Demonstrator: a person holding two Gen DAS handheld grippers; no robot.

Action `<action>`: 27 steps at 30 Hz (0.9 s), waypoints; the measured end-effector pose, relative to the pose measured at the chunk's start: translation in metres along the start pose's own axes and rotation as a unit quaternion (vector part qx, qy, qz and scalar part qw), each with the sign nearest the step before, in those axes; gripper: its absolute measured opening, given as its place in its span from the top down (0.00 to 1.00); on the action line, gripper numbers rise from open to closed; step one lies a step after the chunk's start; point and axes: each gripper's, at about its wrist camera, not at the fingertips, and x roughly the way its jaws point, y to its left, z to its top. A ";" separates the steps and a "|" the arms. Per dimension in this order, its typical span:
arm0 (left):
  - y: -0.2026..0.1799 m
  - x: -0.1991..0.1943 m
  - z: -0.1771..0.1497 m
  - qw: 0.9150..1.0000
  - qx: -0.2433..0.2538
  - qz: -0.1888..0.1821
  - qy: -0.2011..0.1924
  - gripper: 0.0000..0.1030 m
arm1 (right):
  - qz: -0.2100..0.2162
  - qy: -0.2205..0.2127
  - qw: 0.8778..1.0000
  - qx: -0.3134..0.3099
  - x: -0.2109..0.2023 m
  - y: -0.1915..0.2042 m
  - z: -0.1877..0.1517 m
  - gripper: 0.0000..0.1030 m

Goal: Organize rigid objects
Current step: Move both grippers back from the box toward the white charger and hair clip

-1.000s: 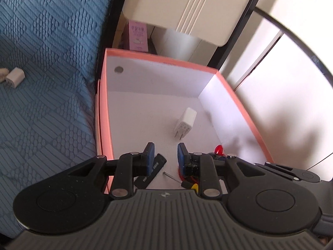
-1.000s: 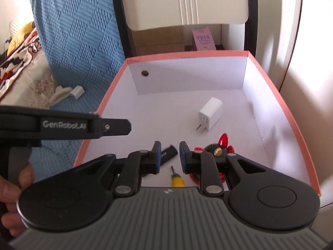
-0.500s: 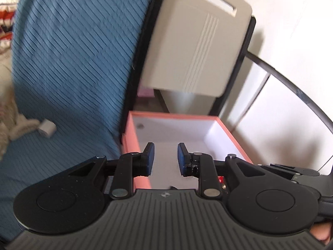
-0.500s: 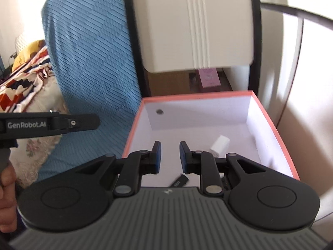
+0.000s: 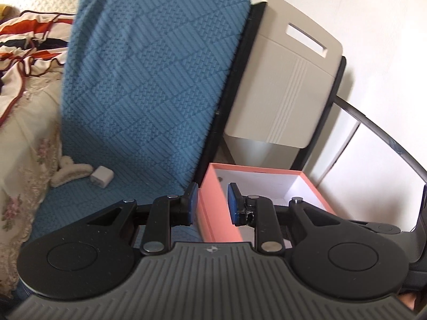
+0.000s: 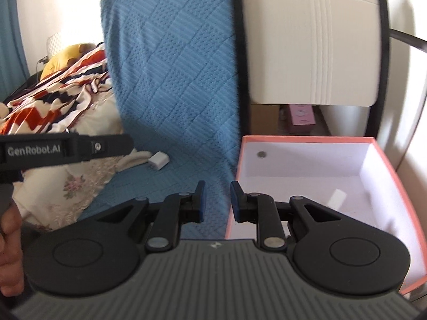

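A salmon-pink box (image 5: 221,213) with a white inside stands beside the blue cover; its rim (image 6: 307,140) fills the right wrist view's lower right. A blurred white charger (image 6: 337,196) lies on the box floor. A second white charger (image 5: 101,177) lies on the blue cover, also seen as the charger (image 6: 158,160) in the right wrist view. My left gripper (image 5: 213,200) hangs over the box's near left corner, jaws close together and empty. My right gripper (image 6: 218,200) hovers at the box's left wall, shut and empty.
The blue quilted cover (image 5: 149,80) drapes up behind the charger. A beige panel (image 5: 283,80) in a black frame stands behind the box, with a small pink carton (image 6: 301,116) under it. A patterned blanket (image 6: 53,85) lies at left. A hand (image 6: 8,240) holds the left tool.
Both grippers have risen and drawn back from inside the box, swinging left. The screwdriver, red item and black stick have dropped out of view. Neither pair of jaws has changed.
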 end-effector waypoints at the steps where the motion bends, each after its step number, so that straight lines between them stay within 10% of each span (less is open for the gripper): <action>1: 0.005 -0.001 0.000 1.000 0.000 0.005 -0.001 0.73 | 0.001 0.003 1.000 -0.002 0.003 0.005 -0.001 0.77; 27: 0.106 -0.029 -0.026 0.998 -0.048 0.047 -0.016 0.73 | 0.037 0.037 0.998 -0.044 0.055 0.105 -0.028 0.77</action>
